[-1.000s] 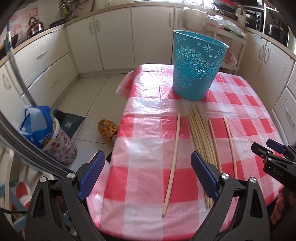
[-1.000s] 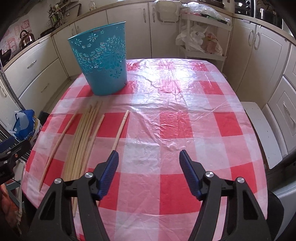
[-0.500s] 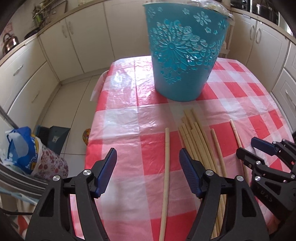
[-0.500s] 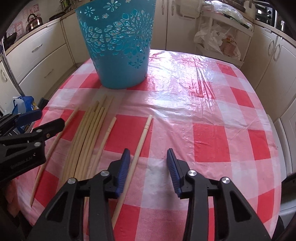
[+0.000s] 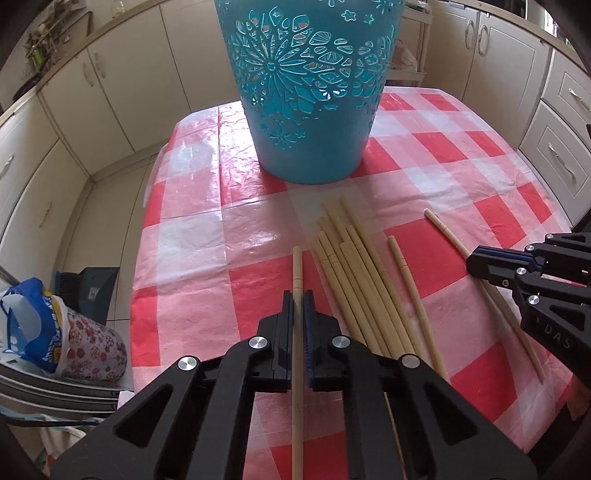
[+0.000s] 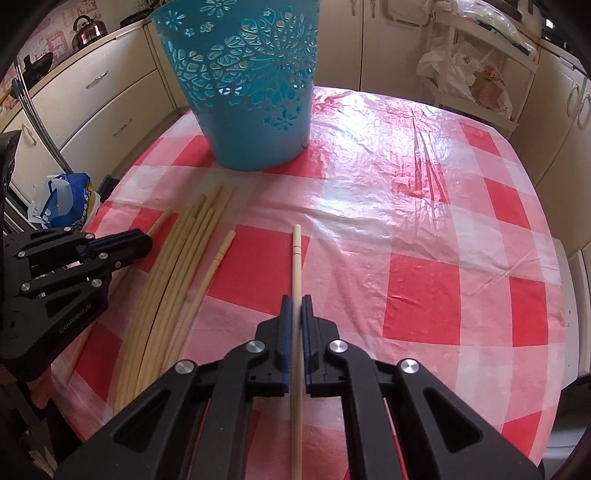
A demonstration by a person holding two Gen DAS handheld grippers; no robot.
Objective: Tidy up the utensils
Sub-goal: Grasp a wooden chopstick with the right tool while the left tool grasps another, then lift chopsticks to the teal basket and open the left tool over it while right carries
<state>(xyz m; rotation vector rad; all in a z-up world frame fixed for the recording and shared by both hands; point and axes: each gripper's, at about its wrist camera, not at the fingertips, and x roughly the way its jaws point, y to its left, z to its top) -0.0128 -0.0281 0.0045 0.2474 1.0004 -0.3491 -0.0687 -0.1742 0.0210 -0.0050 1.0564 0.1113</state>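
Observation:
Long pale wooden chopsticks lie on a red-and-white checked tablecloth [image 5: 424, 147]. My left gripper [image 5: 297, 297] is shut on the leftmost single chopstick [image 5: 297, 269], low at the cloth. My right gripper [image 6: 295, 301] is shut on the rightmost single chopstick [image 6: 296, 258], also low at the cloth. Between them lie a bundle of several chopsticks [image 5: 354, 266], also in the right wrist view [image 6: 184, 251], and one loose chopstick [image 6: 218, 262]. A teal perforated basket [image 5: 310, 81] stands upright beyond them; it also shows in the right wrist view [image 6: 251, 74]. The right gripper shows in the left wrist view [image 5: 476, 264].
Cream kitchen cabinets [image 5: 122, 81] surround the table. A blue-and-white bag and a floral bag [image 5: 55, 332] sit on the floor to the left. A rack with plastic bags [image 6: 472, 70] stands behind the table at right. A kettle [image 6: 86, 29] is on the counter.
Both grippers have moved forward and down toward the basket and closed, each on a single outer chopstick. One second ago both stood open further back above the table.

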